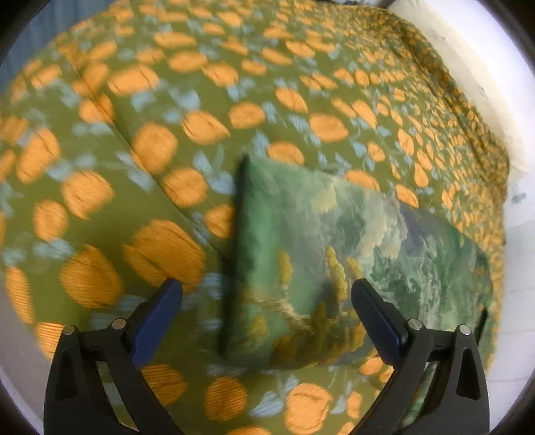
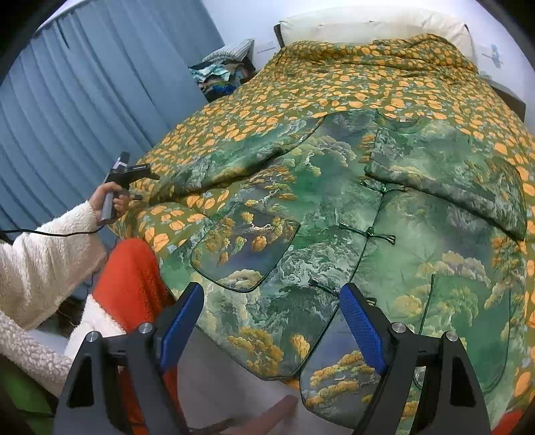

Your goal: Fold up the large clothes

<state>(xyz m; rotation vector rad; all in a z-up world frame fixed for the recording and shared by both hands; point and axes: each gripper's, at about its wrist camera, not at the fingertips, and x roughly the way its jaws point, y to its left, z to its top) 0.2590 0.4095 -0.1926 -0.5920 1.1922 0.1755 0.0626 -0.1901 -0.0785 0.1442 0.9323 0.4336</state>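
A large green jacket (image 2: 321, 214) with a mountain and cloud print and knot buttons lies spread on the bed. Its right sleeve (image 2: 444, 180) is folded across the chest. Its left sleeve (image 2: 234, 164) stretches out to the left. My right gripper (image 2: 271, 301) is open and empty above the jacket's hem at the bed's near edge. My left gripper (image 1: 265, 297) is open and empty just above the left sleeve's cuff (image 1: 301, 267). The left gripper also shows in the right wrist view (image 2: 147, 185), held by a hand at the sleeve's end.
The bed is covered by an olive quilt (image 2: 301, 87) with orange dots. A white pillow (image 2: 367, 30) lies at the head. A blue curtain (image 2: 83, 100) hangs on the left. A pile of clothes (image 2: 220, 73) sits beside the bed. The person's orange trousers (image 2: 133, 284) are close by.
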